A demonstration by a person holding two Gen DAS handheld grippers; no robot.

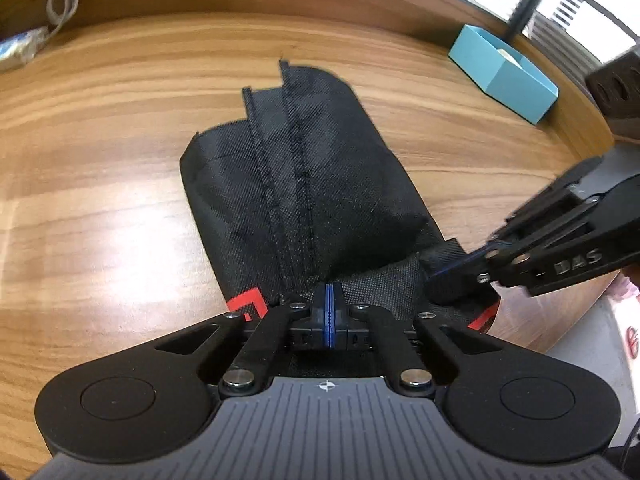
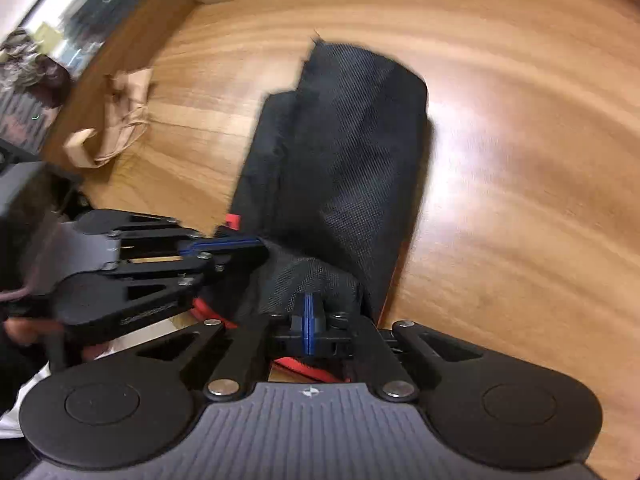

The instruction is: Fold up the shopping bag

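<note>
A: Left wrist view: black woven-fabric shopping bag with red trim (image 1: 304,168) lying lengthwise on the glossy wood-grain tabletop (image 1: 100,208), narrowed into a long strip, stitched seams on top. Left gripper (image 1: 329,312) with fingers pressed together on the near edge of the fabric, blue pads meeting.

B: Right wrist view: right gripper (image 2: 308,320) likewise clamped, fingers closed on a bunched near corner of the same bag (image 2: 340,152). Left gripper (image 2: 224,246) seen at the left, pinching the neighbouring edge, close beside.

A: Near end raised off the wood, far end flat. Right gripper (image 1: 472,264) entering from the right, gripping the hem.

B: Elsewhere: turquoise open cardboard box (image 1: 504,68) near the far rim; crumpled tan paper bag (image 2: 116,120) well apart from the black one.
</note>
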